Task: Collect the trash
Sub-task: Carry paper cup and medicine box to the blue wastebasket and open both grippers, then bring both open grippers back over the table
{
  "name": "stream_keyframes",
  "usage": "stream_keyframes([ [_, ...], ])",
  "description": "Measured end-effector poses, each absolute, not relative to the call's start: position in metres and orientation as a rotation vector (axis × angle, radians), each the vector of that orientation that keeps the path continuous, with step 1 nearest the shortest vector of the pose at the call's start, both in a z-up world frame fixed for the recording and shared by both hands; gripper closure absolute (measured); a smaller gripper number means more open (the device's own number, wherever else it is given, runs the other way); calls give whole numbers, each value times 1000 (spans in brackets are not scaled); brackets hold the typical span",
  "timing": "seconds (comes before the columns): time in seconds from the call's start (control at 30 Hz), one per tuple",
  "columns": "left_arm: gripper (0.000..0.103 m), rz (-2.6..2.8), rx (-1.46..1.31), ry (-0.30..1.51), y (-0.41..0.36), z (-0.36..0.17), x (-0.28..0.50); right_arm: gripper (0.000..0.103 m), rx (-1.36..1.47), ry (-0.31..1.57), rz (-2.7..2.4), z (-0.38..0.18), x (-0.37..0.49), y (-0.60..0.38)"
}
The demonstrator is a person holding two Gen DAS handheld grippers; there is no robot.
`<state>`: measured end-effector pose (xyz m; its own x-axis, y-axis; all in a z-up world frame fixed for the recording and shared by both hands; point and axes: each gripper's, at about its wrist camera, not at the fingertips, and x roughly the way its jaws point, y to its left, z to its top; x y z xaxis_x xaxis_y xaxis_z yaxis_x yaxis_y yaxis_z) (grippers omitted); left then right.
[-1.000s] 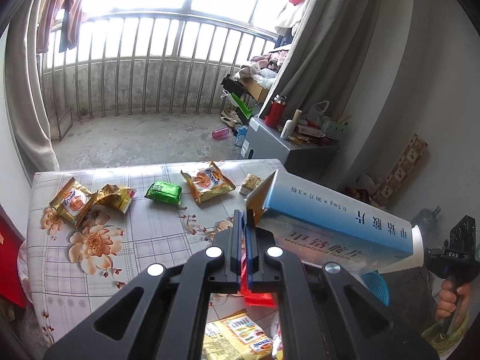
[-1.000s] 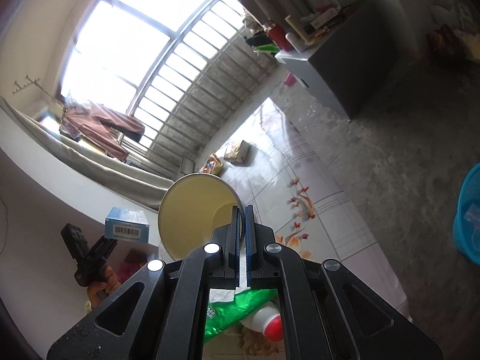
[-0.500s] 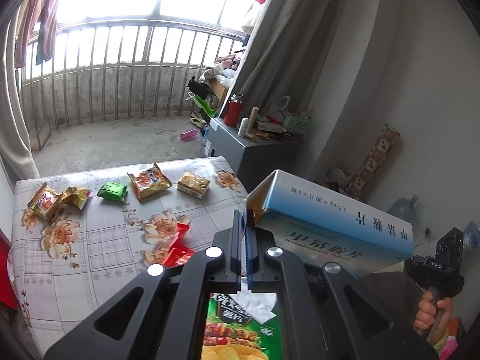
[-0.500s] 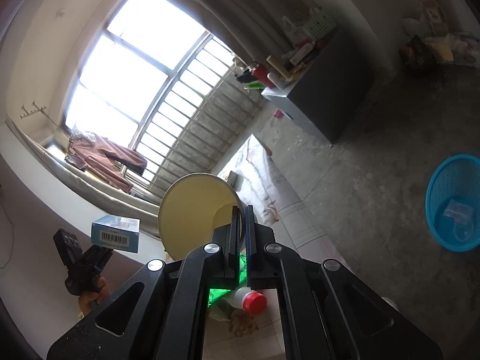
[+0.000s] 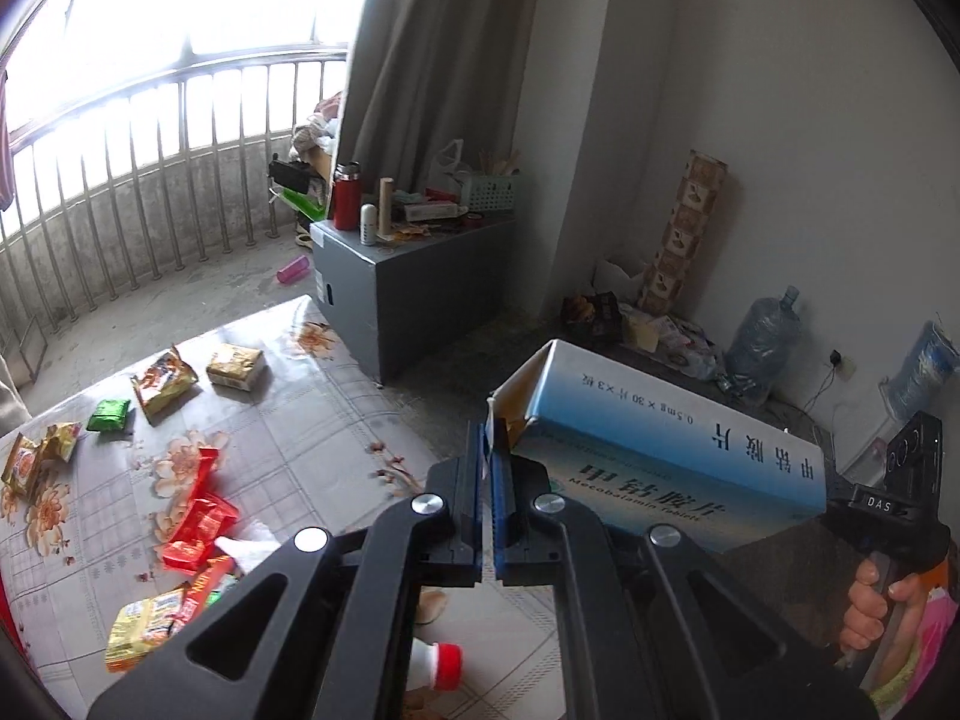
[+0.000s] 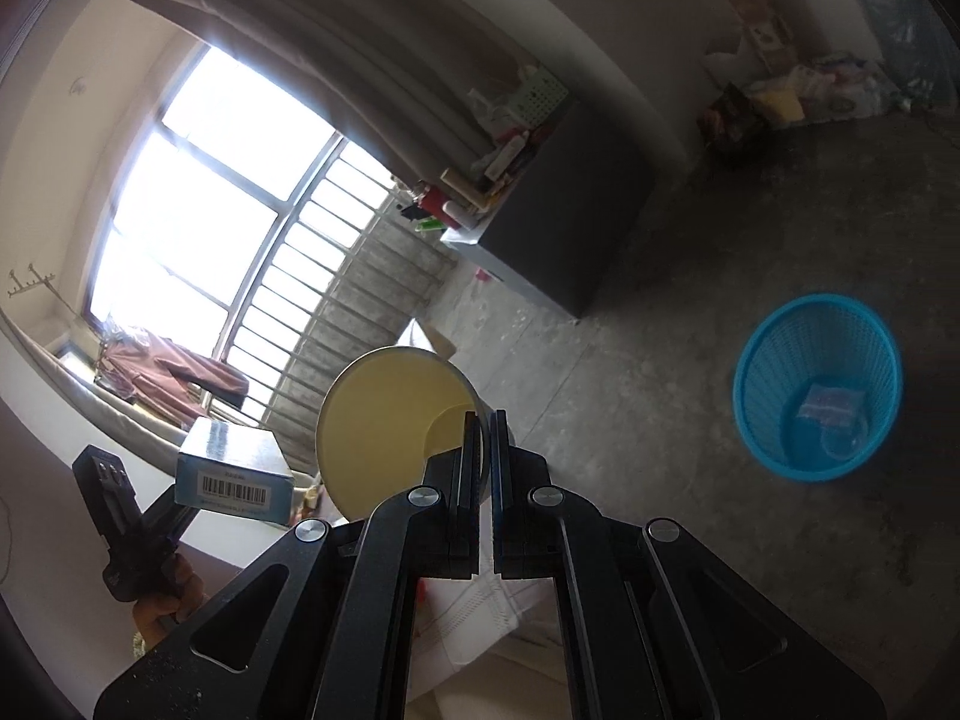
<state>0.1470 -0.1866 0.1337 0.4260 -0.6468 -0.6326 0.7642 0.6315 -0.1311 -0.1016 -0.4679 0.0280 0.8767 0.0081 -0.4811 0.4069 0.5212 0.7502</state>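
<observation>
The left tool (image 5: 487, 456) is clamped on the end flap of a blue medicine box (image 5: 666, 456), which juts out to its right. The right tool (image 6: 486, 438) is clamped on the rim of a yellow paper cup (image 6: 384, 420). Only the right wrist view shows the blue basket (image 6: 756, 414) on the floor; only the left shows wrappers (image 5: 198, 516) on the counter (image 5: 312, 438) and a small bottle (image 5: 435, 666) near its near edge.

Lived-in home room with bare concrete floor (image 6: 630, 360). Railed balcony (image 5: 150, 138) at 11 o'clock, grey curtain (image 5: 432, 60), cluttered grey cabinet (image 5: 414, 282), floral-cloth table (image 5: 288, 438) strewn with snack wrappers (image 5: 198, 528), blue wastebasket (image 6: 819, 387), laundry (image 6: 174, 372) hanging by window.
</observation>
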Motion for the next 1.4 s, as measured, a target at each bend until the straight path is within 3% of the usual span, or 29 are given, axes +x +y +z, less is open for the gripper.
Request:
stream_keyframes([
  [0.43,101,-1053,461,873,-370,32,86,102,1082,549,-592,-55,-186,-539],
  [0.8,100,-974,707,1043,-497,-88,80,101,1128,688,-745,-126,-159,-603],
  [0.9,95,-958,671,1088,-516,-114,88,96,1128,725,-762,-153,-148,-621],
  [0.93,82,-953,660,1106,-518,-122,91,89,1127,743,-775,-164,-143,-625],
  [0.97,76,-933,664,1122,-520,-130,93,71,1127,773,-782,-176,-139,-628],
  [1.0,64,-915,669,1134,-522,-136,94,66,1132,803,-793,-184,-138,-628],
  [1.13,62,-946,653,1160,-515,-137,87,65,1192,824,-818,-203,-150,-623],
  [1.4,51,-1001,597,1076,-485,-93,71,64,1150,746,-807,-174,-188,-580],
])
